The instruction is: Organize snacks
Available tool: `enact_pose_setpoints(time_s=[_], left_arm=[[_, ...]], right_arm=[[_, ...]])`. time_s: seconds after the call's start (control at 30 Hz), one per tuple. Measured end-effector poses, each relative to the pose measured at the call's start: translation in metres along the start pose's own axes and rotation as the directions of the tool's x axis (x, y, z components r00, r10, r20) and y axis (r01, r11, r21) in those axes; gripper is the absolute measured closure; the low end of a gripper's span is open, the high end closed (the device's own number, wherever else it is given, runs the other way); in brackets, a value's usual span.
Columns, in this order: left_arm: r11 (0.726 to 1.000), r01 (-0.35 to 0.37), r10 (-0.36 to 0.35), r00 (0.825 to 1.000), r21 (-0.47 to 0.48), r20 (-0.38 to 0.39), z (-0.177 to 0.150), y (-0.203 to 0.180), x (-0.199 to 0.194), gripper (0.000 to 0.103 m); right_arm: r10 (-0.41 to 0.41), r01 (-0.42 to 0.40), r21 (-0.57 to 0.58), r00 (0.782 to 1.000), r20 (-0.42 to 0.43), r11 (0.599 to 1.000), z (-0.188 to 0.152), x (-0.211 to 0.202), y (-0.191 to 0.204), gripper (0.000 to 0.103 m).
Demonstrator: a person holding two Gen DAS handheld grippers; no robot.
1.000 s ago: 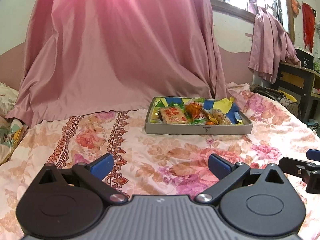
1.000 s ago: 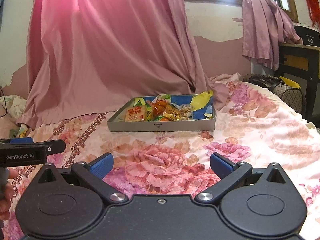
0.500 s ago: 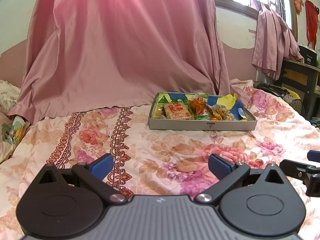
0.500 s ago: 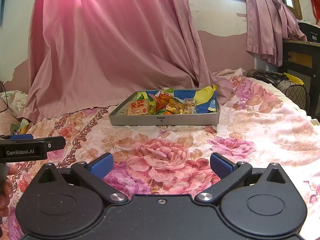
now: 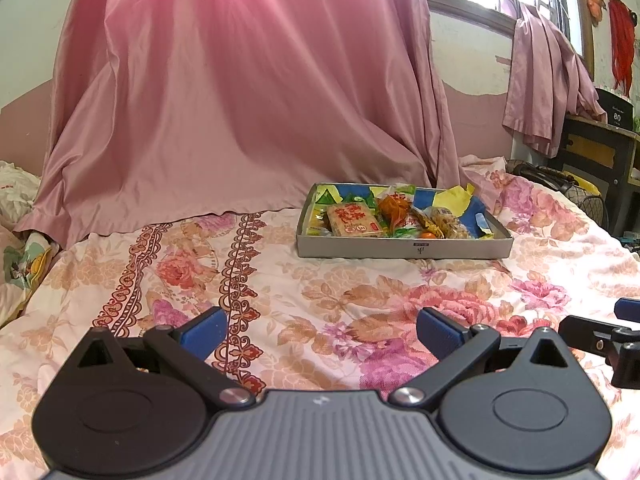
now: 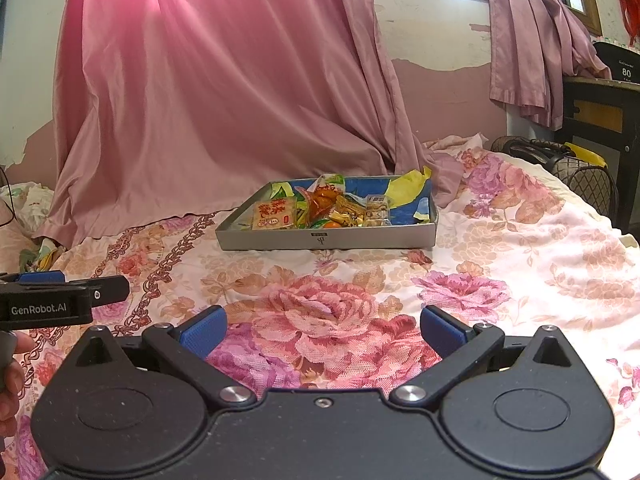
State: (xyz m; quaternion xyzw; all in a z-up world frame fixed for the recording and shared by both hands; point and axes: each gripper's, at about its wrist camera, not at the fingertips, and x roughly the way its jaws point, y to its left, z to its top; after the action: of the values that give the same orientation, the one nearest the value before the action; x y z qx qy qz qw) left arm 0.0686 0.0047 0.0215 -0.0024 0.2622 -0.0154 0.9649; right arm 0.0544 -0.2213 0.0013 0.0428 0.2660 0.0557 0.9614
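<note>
A grey tray [image 5: 404,247] [image 6: 326,241] rests on the flowered bedspread ahead of both grippers. It holds several snack packets: a flat orange biscuit pack [image 5: 352,221] [image 6: 274,215], an orange bag [image 5: 394,208] [image 6: 323,199], golden wrapped pieces [image 6: 347,210], a clear pack [image 6: 377,210]. My left gripper [image 5: 320,330] is open over the bedspread, well short of the tray, nothing between its blue pads. My right gripper [image 6: 322,330] is open too, also short of the tray and empty. Each gripper shows at the edge of the other's view.
A pink curtain [image 5: 240,100] drapes onto the bed behind the tray. A dark desk [image 6: 600,100] and a bag [image 6: 576,172] stand at the right beyond the bed edge. Crumpled bedding [image 5: 20,240] lies at the left. A hand [image 6: 10,376] holds the left gripper.
Both cameras have tilted and shifted slightly, so the tray sits a little higher in each view. Both grippers stay open and empty.
</note>
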Motion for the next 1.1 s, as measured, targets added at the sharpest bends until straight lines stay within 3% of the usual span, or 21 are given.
enact_pose_setpoints(time_s=[1.1], left_arm=[[1.0, 0.013, -0.013, 1.0, -0.004, 0.006, -0.0008, 0.0002, -0.0012, 0.0]], right_arm=[[-0.001, 0.001, 0.001, 1.0, -0.002, 1.0, -0.0002, 0.0006, 0.0, 0.001]])
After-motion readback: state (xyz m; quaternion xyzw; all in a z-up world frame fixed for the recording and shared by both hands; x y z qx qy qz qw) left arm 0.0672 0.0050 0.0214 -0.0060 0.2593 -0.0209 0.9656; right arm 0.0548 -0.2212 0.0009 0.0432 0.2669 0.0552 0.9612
